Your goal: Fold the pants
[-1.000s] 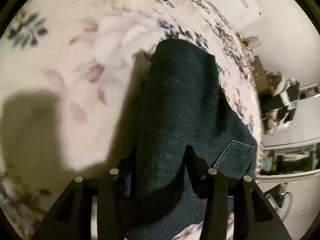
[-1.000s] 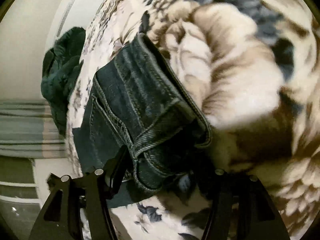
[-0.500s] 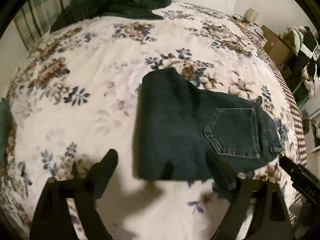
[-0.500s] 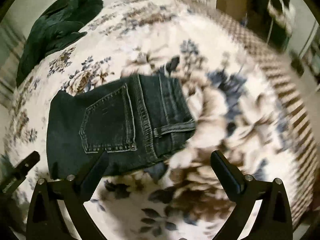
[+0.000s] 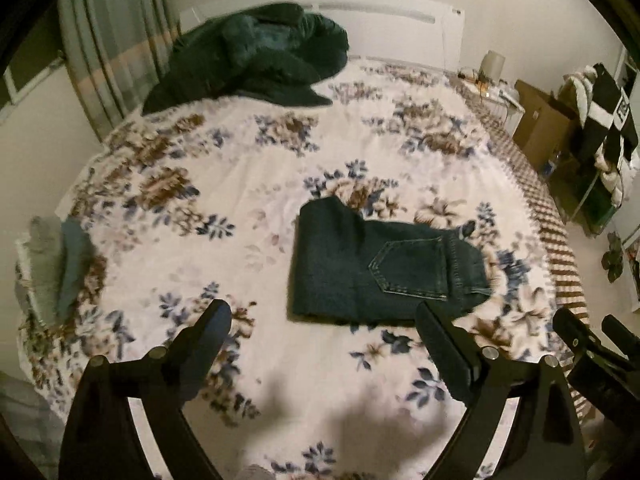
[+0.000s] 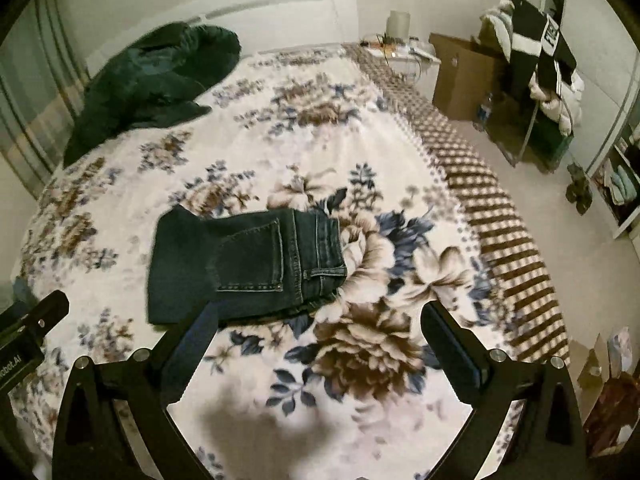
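Observation:
The dark blue jeans (image 5: 384,268) lie folded into a compact rectangle on the floral bedspread (image 5: 248,184), back pocket up and waistband to the right. They also show in the right wrist view (image 6: 248,260). My left gripper (image 5: 324,328) is open and empty, held above the bed in front of the jeans. My right gripper (image 6: 316,332) is open and empty, raised in front of the jeans' right end. The right gripper's body also shows at the lower right of the left wrist view (image 5: 592,356).
A dark green blanket (image 5: 256,56) is heaped at the head of the bed. Folded grey and teal clothes (image 5: 56,264) sit at the bed's left edge. Cardboard boxes (image 6: 464,72) and a rack with clothes (image 6: 540,52) stand right of the bed.
Both grippers let go of the jeans, opened and pulled back and up. The jeans now lie folded flat on the bed.

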Demonstrator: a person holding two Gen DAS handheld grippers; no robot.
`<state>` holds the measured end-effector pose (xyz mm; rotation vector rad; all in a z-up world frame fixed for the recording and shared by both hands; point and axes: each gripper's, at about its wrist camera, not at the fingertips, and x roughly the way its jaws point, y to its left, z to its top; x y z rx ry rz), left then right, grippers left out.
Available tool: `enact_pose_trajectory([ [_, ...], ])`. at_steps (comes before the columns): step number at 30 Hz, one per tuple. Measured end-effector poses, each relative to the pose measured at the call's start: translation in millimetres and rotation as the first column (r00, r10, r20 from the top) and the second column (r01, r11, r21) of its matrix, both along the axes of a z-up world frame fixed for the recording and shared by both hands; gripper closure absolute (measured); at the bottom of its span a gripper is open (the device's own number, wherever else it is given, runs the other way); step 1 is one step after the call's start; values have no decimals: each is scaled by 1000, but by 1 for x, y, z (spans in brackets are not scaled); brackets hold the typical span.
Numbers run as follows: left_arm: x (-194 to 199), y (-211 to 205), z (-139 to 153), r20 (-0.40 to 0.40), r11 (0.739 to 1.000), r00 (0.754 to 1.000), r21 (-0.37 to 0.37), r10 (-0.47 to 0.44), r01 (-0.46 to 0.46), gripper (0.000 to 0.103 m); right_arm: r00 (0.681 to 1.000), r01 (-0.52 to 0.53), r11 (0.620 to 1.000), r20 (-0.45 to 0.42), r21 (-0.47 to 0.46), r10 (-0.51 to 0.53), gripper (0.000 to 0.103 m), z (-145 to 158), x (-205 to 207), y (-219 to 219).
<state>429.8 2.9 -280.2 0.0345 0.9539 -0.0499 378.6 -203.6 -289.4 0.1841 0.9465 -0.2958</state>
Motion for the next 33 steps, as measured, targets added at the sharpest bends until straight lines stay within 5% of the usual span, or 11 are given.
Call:
enact_pose_trajectory([
  [8,-91,-10,101,93,1000,996,15,6,-7,9,992,-43,998,117,-51,49,0,120,-99,3],
  [17,-176,-15,182,150,1000,988,2,26,-26,9,967,-108,988,217,-110,130,0,237,-208,15],
  [25,-219,-16,227,212,1000,977,2,6,-6,9,952,-136,984,259,-117,162,0,309,-279,29],
  [33,-235,-6,237,229,1000,973,-14,15,-12,0,946,-135,982,277,-133,167,0,342,-313,40],
])
